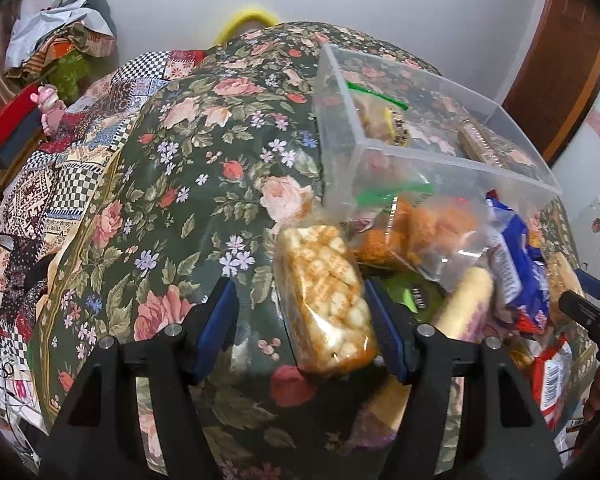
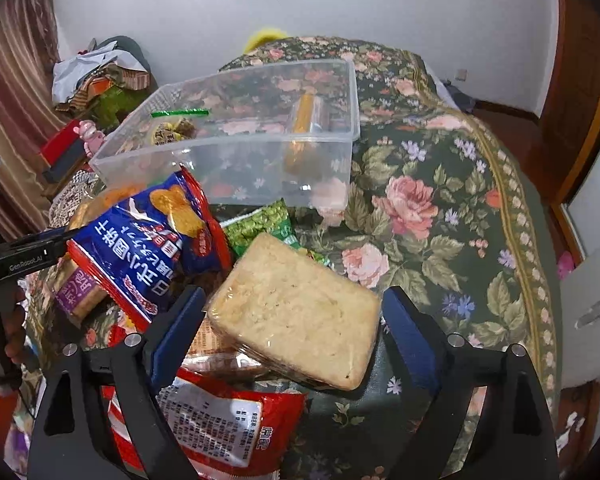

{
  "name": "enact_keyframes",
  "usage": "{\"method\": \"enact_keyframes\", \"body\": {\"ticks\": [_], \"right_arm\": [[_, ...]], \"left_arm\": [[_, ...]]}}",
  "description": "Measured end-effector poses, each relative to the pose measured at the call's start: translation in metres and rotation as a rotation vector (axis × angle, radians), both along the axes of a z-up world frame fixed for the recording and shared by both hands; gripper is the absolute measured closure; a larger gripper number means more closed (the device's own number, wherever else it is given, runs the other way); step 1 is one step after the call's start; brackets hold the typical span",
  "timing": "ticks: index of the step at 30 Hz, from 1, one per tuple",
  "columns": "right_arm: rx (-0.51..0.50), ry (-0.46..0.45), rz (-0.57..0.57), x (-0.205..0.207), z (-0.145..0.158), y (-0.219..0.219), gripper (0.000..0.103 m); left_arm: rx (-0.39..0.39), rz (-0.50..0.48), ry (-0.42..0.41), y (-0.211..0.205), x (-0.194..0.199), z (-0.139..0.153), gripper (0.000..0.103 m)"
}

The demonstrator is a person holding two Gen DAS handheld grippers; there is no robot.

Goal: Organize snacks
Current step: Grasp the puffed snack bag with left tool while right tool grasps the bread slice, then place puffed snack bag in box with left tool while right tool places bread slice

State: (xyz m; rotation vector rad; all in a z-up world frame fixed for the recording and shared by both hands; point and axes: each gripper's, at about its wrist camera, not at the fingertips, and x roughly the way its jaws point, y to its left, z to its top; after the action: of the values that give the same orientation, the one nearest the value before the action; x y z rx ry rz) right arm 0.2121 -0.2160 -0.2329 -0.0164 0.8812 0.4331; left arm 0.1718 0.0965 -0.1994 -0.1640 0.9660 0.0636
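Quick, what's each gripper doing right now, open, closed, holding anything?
Left gripper: open, puffed-snack packet between its fingers, not clamped.
Right gripper: open, pale rice-cake packet between its fingers, not gripped.

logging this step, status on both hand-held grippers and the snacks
Left hand-held gripper open around puffed-rice pack. Right hand-held gripper open, pale cracker block between. Clear bin behind snack pile.

one clear bin (image 2: 236, 168) — two tools, several snack packs

floral cloth (image 2: 440, 184), striped curtain (image 2: 16, 92), wooden door (image 1: 560, 80)
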Motion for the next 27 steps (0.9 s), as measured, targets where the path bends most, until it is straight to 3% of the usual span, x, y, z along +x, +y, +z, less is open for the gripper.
{"method": "enact_keyframes", "body": {"ticks": [4,10,18,27], "right_arm": [[0.006,0.031,-0.008,0.002,-0.008,-0.004,0.013],[0.056,0.063,-0.03,0.005,-0.015,-0.009,0.015],[0.066,0.005,-0.061,-0.004,-0.005,-0.023,0.018],[0.075,-0.091,-0.067,-0.005,0.029,-0.022,0.018]], "left_arm": [[-0.002,0.007,-0.005,0.001,0.004,-0.003,0.039],[0.007,-0.012,-0.002,-0.008,0.011,-0.008,0.067],[0.048,-0.01,-0.032,-0.007,-0.003,0.0,0.068],[0.046,0.001,-0.12,-0.002,-0.019,0.041,0.068]]}}
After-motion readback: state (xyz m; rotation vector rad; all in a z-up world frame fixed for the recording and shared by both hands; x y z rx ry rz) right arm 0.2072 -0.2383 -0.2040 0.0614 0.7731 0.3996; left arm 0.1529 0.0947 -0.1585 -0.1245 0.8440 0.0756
